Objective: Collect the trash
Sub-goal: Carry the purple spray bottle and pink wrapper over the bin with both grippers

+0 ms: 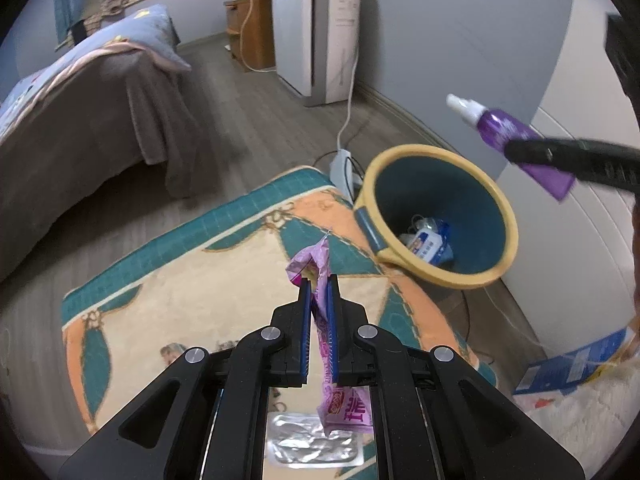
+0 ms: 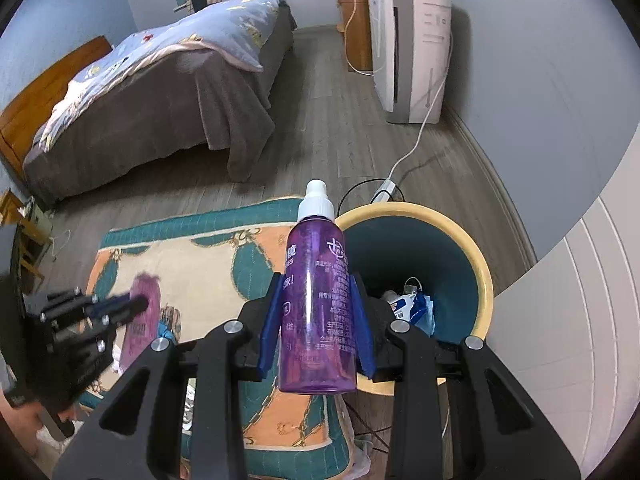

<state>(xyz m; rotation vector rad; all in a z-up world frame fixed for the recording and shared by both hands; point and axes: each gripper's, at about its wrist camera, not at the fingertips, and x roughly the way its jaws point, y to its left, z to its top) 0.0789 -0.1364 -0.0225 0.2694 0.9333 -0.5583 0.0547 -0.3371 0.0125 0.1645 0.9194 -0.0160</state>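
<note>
My left gripper (image 1: 319, 280) is clamped nearly fully closed on a pink wrapper (image 1: 320, 304), which runs between the two blue pads; its crumpled top stands above the fingertips and its printed end hangs below the jaws. In the right wrist view the same gripper (image 2: 138, 303) appears blurred at the left edge, with the wrapper (image 2: 142, 312) over the rug (image 2: 208, 264). A silver foil packet (image 1: 312, 444) lies on the rug beneath the left gripper. My right gripper (image 2: 316, 280) is partly open and closed on a purple bottle (image 2: 318, 300), pads pressing on both sides of the body, white cap pointing away from the camera, base toward it. In the left wrist view the bottle (image 1: 508, 132) sits up and to the right of the bin (image 1: 400, 160). The bin (image 2: 486, 280), yellow-rimmed with a teal interior, stands at the rug's right edge near the wall and just beyond the bottle. Inside it lies a blue and white packet (image 2: 412, 306) with other scraps. A blue carton (image 1: 572, 364) lies on the floor at the far right of the left wrist view.
</note>
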